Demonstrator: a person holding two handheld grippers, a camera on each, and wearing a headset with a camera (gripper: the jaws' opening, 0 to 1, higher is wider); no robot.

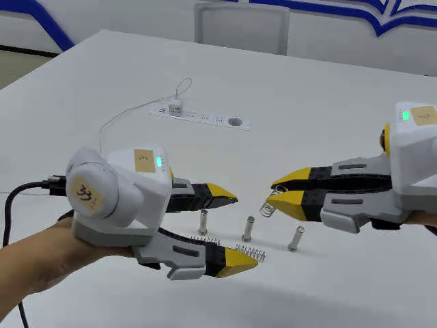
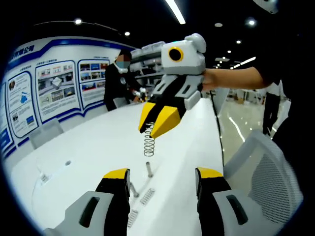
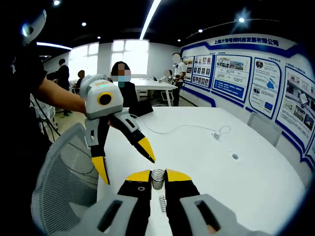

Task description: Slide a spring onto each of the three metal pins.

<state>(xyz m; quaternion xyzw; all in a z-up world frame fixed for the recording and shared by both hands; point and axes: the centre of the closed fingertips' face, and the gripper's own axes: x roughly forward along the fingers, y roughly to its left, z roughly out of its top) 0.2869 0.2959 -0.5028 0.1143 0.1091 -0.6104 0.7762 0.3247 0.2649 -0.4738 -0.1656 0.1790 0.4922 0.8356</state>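
- spring point(image 1: 268, 207) hangs from your right tongs point(image 1: 271, 193), which are closed on its top coils; the rest of it droops below the yellow tips.
- it hangs in the air over the row of pins and touches none of them, nor the bench point(image 1: 328, 102).
- your left tongs point(image 1: 246, 231) are spread wide and grip nothing. one yellow tip is on the far side of the pins, the other on the near side.
- three metal pins stand upright on the bench in a row: left pin point(image 1: 203, 222), middle pin point(image 1: 248, 229) and right pin point(image 1: 295, 239). none has a spring on it yet.
- the left loose spring point(image 1: 205, 240) lies flat on the bench just near of the left pin.
- the right loose spring point(image 1: 250, 253) lies flat just near of the middle pin, close beside the near tip of your left tongs.
- a white power strip point(image 1: 201, 118) lies far back on the bench, with a thin white cable point(image 1: 130, 113) looping off it to the left.
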